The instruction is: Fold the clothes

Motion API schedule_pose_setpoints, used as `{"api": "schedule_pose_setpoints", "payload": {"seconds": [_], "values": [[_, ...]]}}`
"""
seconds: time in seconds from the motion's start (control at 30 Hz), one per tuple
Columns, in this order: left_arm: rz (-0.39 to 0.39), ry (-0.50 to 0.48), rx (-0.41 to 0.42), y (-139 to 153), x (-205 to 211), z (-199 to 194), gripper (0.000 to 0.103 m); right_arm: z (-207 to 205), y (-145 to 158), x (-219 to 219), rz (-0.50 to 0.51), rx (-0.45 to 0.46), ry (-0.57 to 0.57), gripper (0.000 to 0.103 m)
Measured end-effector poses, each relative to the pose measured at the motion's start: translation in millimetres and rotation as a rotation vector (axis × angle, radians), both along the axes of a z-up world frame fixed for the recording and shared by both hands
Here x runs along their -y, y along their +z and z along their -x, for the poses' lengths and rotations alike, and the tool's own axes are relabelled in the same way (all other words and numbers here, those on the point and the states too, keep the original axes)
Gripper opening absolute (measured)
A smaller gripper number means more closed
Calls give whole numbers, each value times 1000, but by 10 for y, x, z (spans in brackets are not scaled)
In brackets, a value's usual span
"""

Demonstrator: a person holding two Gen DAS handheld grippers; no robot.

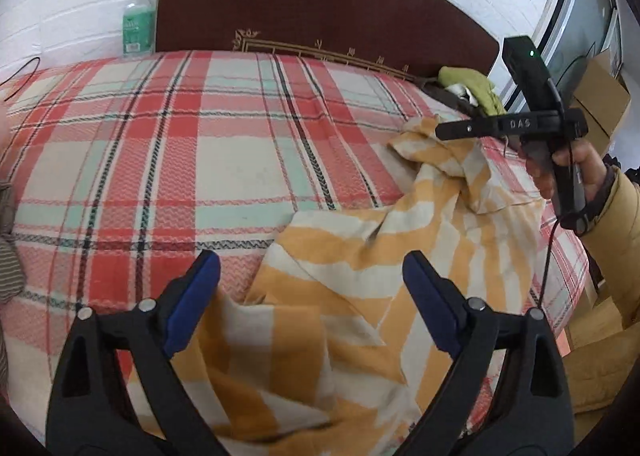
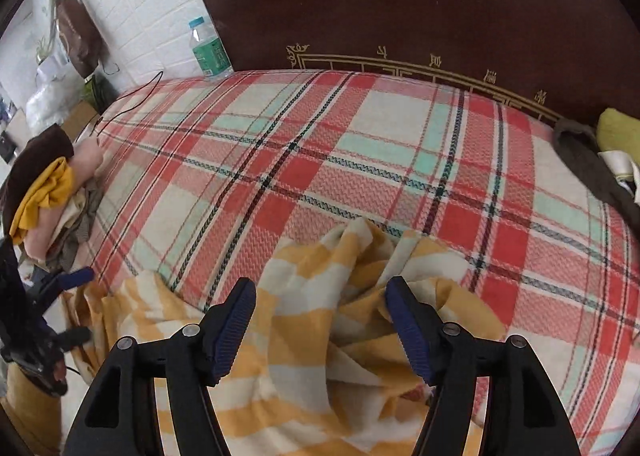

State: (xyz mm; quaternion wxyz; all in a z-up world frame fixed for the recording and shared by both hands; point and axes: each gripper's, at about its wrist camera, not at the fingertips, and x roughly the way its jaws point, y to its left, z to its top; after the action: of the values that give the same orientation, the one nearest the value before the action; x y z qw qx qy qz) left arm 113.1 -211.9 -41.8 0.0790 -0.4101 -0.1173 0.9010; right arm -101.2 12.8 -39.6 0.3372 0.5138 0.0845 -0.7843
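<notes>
A yellow-and-cream checked shirt (image 1: 400, 223) lies crumpled on the plaid bedspread (image 1: 200, 143), near the bed's front edge. My left gripper (image 1: 312, 268) hangs just above the shirt's near part, its blue pads wide apart with nothing pinched between them. In the right wrist view the same shirt (image 2: 320, 356) spreads under my right gripper (image 2: 320, 292), which also stands open over a raised fold and does not clamp it. A hand in a tan sleeve (image 1: 576, 171) holds the right gripper's body at the right edge of the left wrist view. The left gripper (image 2: 80, 306) shows at the far left, over the shirt's edge.
A dark wooden headboard (image 2: 400, 7) closes off the far side of the bed. A water bottle (image 2: 208, 51) stands at its left end. A pile of clothes (image 2: 48, 191) sits at the bed's left edge, and a green cloth (image 1: 472, 87) at the far right. A thin cable (image 2: 132, 95) trails by the pile.
</notes>
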Motion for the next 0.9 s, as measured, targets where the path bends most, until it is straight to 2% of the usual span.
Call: {"api": "schedule_pose_setpoints", "payload": {"seconds": [0.07, 0.1, 0.13, 0.17, 0.2, 0.23, 0.3, 0.43, 0.5, 0.57, 0.67, 0.8, 0.9], "values": [[-28, -16, 35, -70, 36, 156, 93, 32, -74, 123, -35, 4, 24, 65], [-36, -21, 49, -79, 42, 201, 93, 11, -97, 197, -74, -11, 53, 51], [-34, -24, 61, -85, 39, 222, 93, -20, -122, 281, -116, -25, 92, 41], [-36, -40, 77, -109, 31, 256, 93, -56, -133, 330, -143, -35, 125, 24], [-42, -56, 86, -140, 23, 276, 93, -83, -132, 339, -155, -42, 147, 13], [-47, -71, 96, -166, 12, 292, 93, -91, -96, 302, -127, -33, 153, 12], [-50, -95, 115, -193, -18, 295, 93, -78, 93, 90, 32, 14, 131, 8], [-95, -139, 121, -216, -37, 200, 93, -253, 652, -560, 318, -33, 117, 8], [-116, -171, 124, -219, -64, 143, 93, -429, 809, -943, 380, -82, 99, 8], [-94, -206, 132, -226, -151, 69, 93, -606, 888, -1312, 413, -116, 72, 8], [-54, -260, 132, -221, -270, -66, 93, -801, 666, -1798, 335, -100, -21, 8], [-96, -344, 139, -169, -355, -269, 93, -1003, 30, -2256, 153, 35, -167, 8], [-80, -401, 147, -127, -443, -397, 93, -1118, -350, -2428, -2, 103, -245, 11]]}}
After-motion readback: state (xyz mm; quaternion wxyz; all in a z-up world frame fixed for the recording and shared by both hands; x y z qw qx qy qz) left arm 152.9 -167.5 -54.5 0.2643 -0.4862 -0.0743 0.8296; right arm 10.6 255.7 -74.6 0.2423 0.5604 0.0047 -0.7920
